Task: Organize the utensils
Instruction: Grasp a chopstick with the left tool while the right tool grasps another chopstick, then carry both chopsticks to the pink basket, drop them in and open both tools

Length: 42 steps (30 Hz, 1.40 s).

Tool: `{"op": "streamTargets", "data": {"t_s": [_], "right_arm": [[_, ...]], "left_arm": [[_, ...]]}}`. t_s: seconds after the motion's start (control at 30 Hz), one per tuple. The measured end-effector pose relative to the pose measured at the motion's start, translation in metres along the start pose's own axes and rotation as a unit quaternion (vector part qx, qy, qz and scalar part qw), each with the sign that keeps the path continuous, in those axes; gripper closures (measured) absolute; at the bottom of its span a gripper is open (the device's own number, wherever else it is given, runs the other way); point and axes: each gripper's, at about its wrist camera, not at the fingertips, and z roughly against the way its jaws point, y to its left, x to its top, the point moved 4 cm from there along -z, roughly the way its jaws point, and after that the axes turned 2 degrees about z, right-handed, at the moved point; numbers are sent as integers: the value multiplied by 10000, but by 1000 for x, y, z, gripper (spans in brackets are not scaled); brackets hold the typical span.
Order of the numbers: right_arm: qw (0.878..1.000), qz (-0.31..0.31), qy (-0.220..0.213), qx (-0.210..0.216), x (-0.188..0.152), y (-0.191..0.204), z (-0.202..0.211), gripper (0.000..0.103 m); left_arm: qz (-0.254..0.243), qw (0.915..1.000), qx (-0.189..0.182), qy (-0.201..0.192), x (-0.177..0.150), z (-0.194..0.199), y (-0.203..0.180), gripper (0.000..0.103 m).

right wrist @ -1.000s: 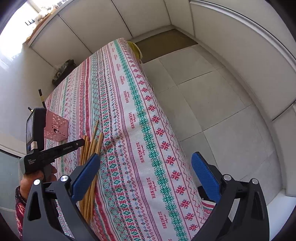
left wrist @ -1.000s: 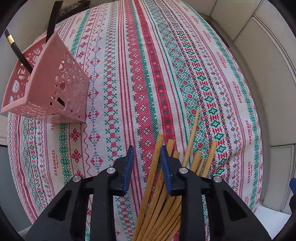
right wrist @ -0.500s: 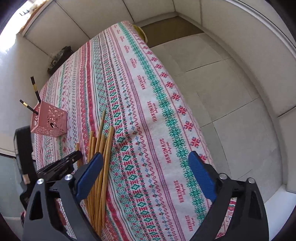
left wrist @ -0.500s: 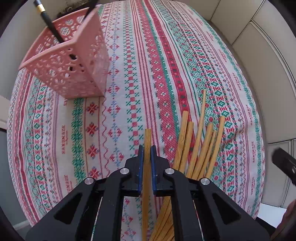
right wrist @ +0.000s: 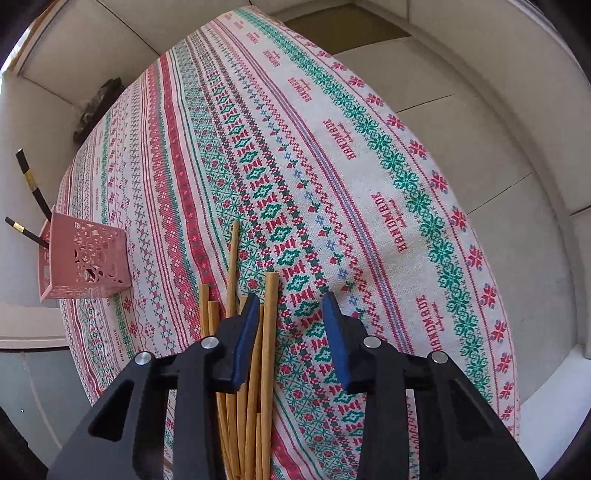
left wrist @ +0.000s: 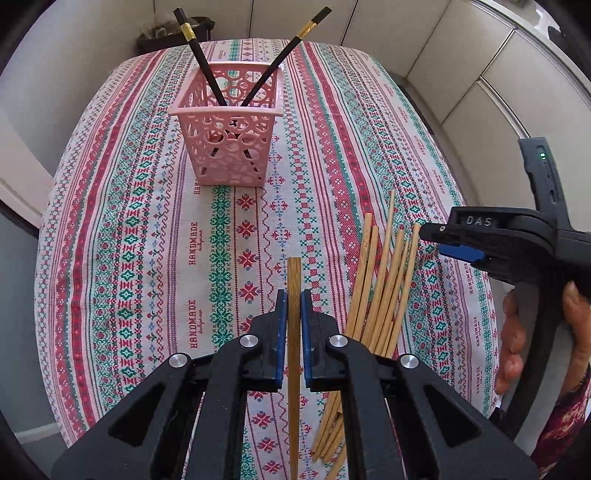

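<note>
My left gripper (left wrist: 294, 299) is shut on a wooden chopstick (left wrist: 294, 280), held above the cloth and pointing toward the pink basket (left wrist: 231, 147). The basket holds two black chopsticks (left wrist: 201, 51) that lean apart. Several wooden chopsticks (left wrist: 384, 280) lie in a loose bundle to the right of my left gripper. My right gripper (right wrist: 290, 317) is open over that bundle (right wrist: 271, 314), with its left pad above the sticks. It also shows in the left wrist view (left wrist: 458, 251) at the bundle's far tips. The basket also shows in the right wrist view (right wrist: 86, 254), far left.
A patterned red, green and white tablecloth (left wrist: 147, 240) covers the table. Its right edge (right wrist: 491, 258) drops to a tiled floor. White cabinet walls surround the table. A dark object (left wrist: 162, 33) sits beyond the far edge.
My left gripper closed on one wooden chopstick, lifted it from the bundle and swung to face the basket. My right gripper moved in over the bundle and narrowed its opening.
</note>
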Motion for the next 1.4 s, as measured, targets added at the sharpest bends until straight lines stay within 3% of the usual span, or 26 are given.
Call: {"op": "streamTargets", "data": {"t_s": [0.1, 0.2, 0.33, 0.5, 0.63, 0.73, 0.9, 1.03, 1.13, 1.27, 1.4], "right_arm": [[9999, 60, 86, -21, -2, 10, -13, 68], [9998, 111, -114, 77, 3, 14, -17, 94], [9992, -25, -222, 325, 3, 6, -13, 95], [9933, 248, -870, 715, -9, 3, 31, 95], [9796, 700, -1686, 836, -28, 8, 80, 95], [9614, 1166, -2331, 881, -50, 13, 119, 95], [9381, 1508, -2908, 1128, -73, 19, 170, 95], [9212, 1761, -3212, 1314, -84, 25, 208, 95], [9048, 1858, -3559, 1421, -83, 36, 238, 94], [8801, 1895, -4052, 1590, -69, 55, 273, 94], [8614, 1893, -4395, 1704, -50, 75, 292, 94]], "left_arm": [[21, 10000, -41, -49, 3, 9, -3, 96], [95, 9999, -36, -99, 3, 16, 3, 96], [149, 9997, -53, -183, 6, 24, 7, 96], [158, 9991, -120, -381, 5, 35, 6, 96], [94, 9971, -202, -726, 5, 55, 0, 96], [30, 9941, -308, -1041, 2, 74, -9, 96], [53, 9868, -490, -1540, -8, 104, -20, 96], [54, 9747, -532, -2169, -3, 142, -28, 96], [65, 9612, -425, -2726, 7, 172, -31, 96], [120, 9398, -201, -3408, 37, 206, -31, 96], [208, 9237, -8, -3826, 73, 222, -25, 96]]}}
